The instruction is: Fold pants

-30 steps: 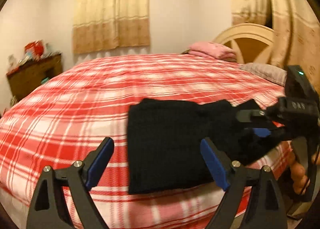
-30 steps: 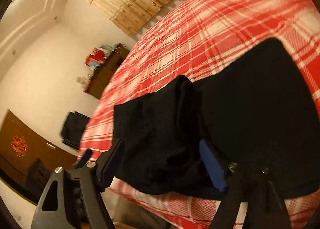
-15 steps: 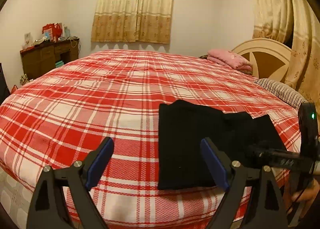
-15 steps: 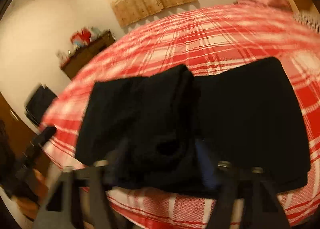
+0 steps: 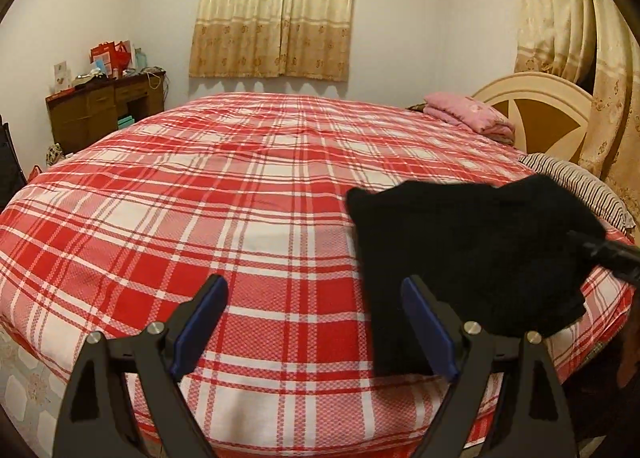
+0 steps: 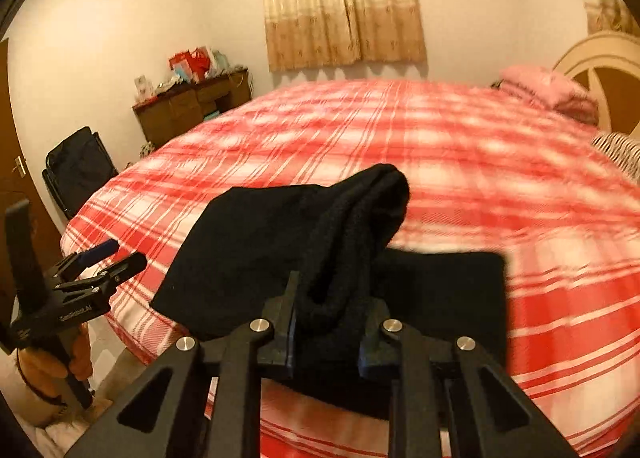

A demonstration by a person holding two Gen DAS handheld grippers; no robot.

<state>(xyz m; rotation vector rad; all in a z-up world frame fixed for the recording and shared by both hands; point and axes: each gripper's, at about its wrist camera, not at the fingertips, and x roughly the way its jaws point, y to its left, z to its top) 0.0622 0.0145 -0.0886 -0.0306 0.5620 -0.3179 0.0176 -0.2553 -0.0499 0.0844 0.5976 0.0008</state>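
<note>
We see the right gripper (image 6: 326,322) clamped on the black pants (image 6: 280,242); the left gripper (image 5: 314,322) at 9 o'clock stands apart, holding nothing; its white label is unreadable.

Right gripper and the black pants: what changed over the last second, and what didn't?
The right gripper closed on a bunched fold of the pants and lifted it off the bedspread; a second ago its jaws were wide open. The left gripper stayed open and empty, beside the pants.
</note>
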